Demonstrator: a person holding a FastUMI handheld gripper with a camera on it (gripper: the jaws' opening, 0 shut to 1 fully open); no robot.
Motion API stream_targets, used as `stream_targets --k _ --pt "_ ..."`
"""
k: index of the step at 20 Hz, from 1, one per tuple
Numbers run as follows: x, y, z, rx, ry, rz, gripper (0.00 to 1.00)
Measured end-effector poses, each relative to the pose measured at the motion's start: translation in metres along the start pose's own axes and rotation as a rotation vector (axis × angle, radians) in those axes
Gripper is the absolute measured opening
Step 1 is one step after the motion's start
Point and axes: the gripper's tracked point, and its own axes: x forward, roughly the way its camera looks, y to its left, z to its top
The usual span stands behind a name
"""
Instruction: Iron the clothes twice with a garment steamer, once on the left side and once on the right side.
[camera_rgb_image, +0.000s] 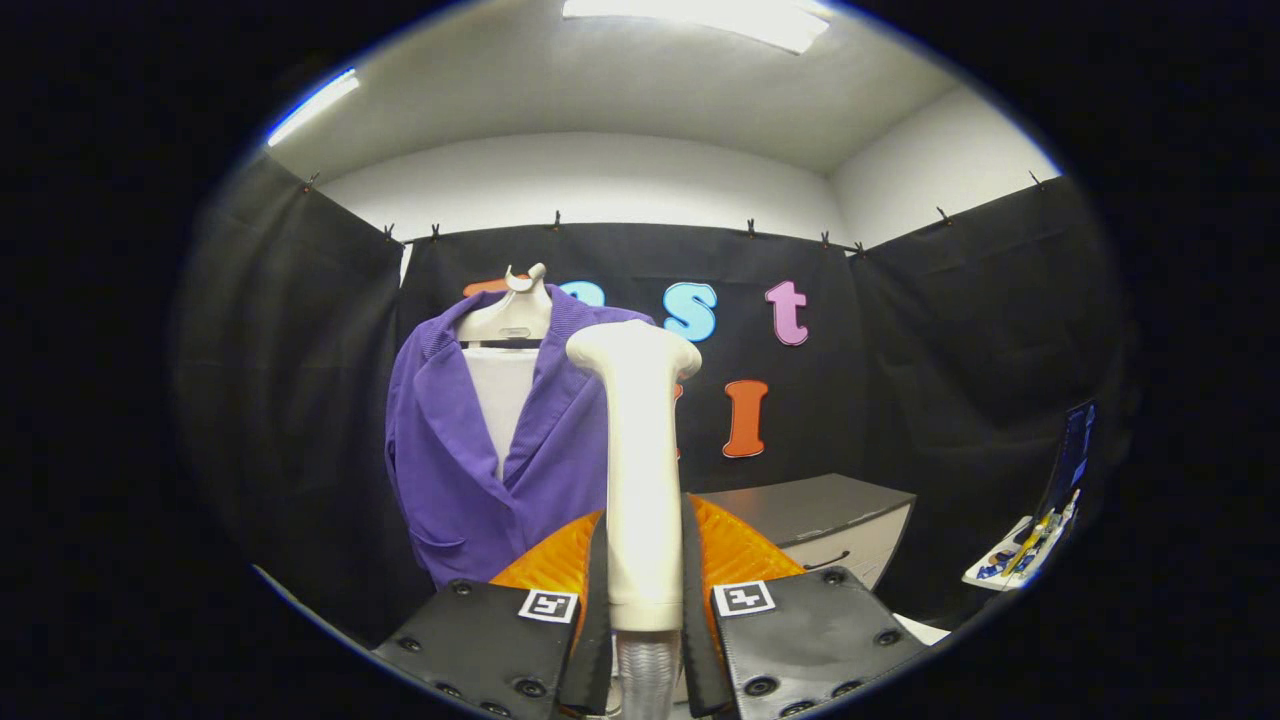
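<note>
Gripper (645, 560) jaws clamp the steamer (640, 470) handle upright; purple jacket (460, 450), left of centre frame, not yet contacted; both passes apparently remain.

No readable text, label, brand or number shows; the square tags on the hand-held gripper (645, 600) carry only patterns.

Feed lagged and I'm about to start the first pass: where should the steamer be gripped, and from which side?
On the straight handle of the steamer, low down and from below, as the gripper has it now: jaws shut on both sides, head upright above them, purple jacket beyond.
</note>
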Motion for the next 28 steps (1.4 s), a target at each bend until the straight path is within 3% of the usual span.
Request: stream_targets --k 9,17,28 --pt "0.033 0.055 -0.034 -0.004 0.034 0.028 0.36" --pt "0.069 0.067 -0.064 -0.012 0.080 0.000 0.36" --pt "0.102 0.072 -0.066 -0.047 0.064 -0.009 0.36"
